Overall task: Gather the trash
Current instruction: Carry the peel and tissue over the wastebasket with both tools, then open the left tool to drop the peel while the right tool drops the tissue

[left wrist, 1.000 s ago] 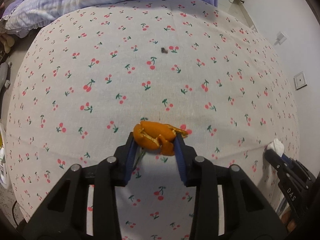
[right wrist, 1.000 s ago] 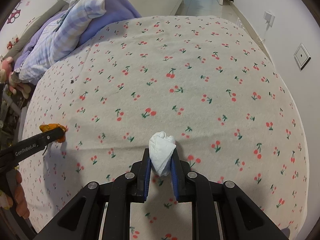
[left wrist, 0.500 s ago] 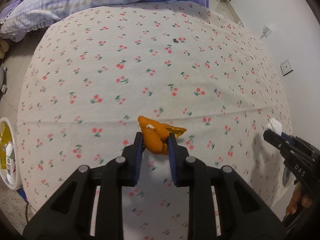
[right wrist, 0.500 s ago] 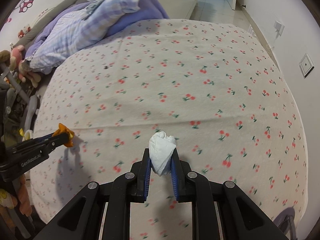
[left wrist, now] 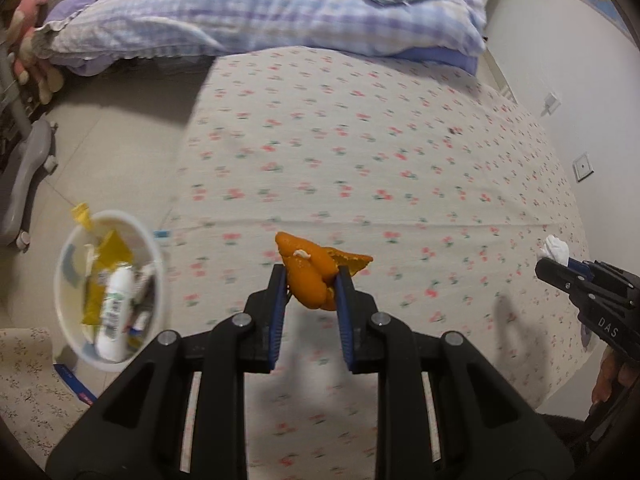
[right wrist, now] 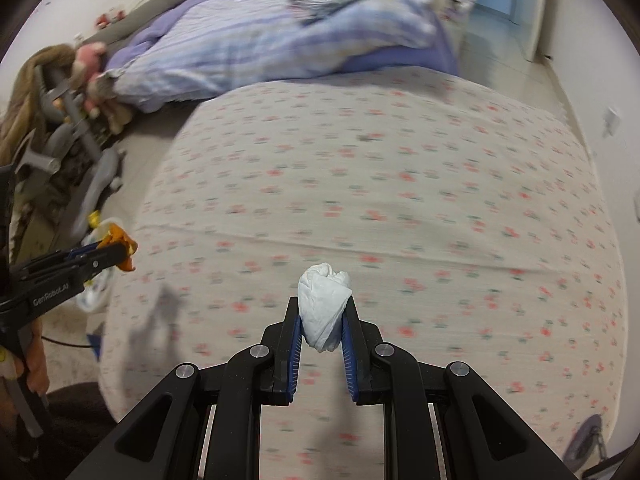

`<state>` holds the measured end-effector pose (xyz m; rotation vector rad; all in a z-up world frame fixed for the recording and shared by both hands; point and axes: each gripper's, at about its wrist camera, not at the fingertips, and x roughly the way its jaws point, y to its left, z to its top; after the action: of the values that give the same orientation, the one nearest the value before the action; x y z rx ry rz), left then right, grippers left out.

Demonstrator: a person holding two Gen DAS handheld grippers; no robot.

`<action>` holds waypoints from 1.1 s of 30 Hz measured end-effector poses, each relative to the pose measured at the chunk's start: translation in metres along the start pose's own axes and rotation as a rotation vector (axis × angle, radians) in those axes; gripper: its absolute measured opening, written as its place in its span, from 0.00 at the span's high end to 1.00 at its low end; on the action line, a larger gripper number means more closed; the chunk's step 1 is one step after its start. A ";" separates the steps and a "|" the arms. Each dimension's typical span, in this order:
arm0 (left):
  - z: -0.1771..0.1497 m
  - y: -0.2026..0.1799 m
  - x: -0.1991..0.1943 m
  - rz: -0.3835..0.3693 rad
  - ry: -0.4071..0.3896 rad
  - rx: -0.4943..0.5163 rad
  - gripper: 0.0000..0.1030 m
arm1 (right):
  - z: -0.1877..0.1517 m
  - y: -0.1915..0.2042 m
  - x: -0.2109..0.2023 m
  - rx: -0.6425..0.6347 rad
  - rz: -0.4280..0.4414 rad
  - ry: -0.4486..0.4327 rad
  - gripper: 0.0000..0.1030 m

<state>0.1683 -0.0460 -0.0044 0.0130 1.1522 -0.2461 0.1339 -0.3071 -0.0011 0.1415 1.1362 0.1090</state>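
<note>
Orange peel (left wrist: pixel 310 280) sits clamped between the blue-lined jaws of our left gripper (left wrist: pixel 310 284), held up in the air above the near edge of the bed (left wrist: pixel 360 160), with a torn flap sticking out past the right-hand finger. Our right gripper (right wrist: pixel 323 320) has its jaws closed on a crumpled white tissue (right wrist: pixel 323 312), which is likewise lifted off the cherry-print sheet (right wrist: pixel 400 200). From the left wrist view we see the right gripper at the far right with the tissue poking out of its tip, well apart from the peel. From the right wrist view we see the left gripper at the far left, the peel showing orange at its tip. On the floor (left wrist: pixel 112 140) beside the bed, to the left of and lower than the peel, stands a white round bin (left wrist: pixel 68 240) that already holds a white bottle (left wrist: pixel 114 316), yellow wrappers (left wrist: pixel 100 276) and other bits we cannot make out. A small dark speck (left wrist: pixel 453 131) lies on the sheet toward the far right side. A purple checked quilt (left wrist: pixel 260 12) is heaped across the head of the bed, and soft toys (right wrist: pixel 90 68) hang at the left edge of the right wrist view. Both views are blurred.
</note>
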 end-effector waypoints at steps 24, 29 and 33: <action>-0.047 0.225 -0.003 0.103 -0.034 -0.381 0.75 | 0.022 0.231 0.092 -0.272 0.215 0.099 0.82; -0.048 0.233 0.005 0.100 -0.022 -0.368 0.74 | 0.027 0.268 0.107 -0.304 0.251 0.106 0.82; -0.048 0.236 0.004 0.102 -0.028 -0.372 0.65 | 0.029 0.279 0.114 -0.304 0.268 0.116 0.82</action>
<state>0.1738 0.1899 -0.0547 -0.2579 1.1511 0.0609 0.2041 -0.0156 -0.0445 0.0160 1.1976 0.5306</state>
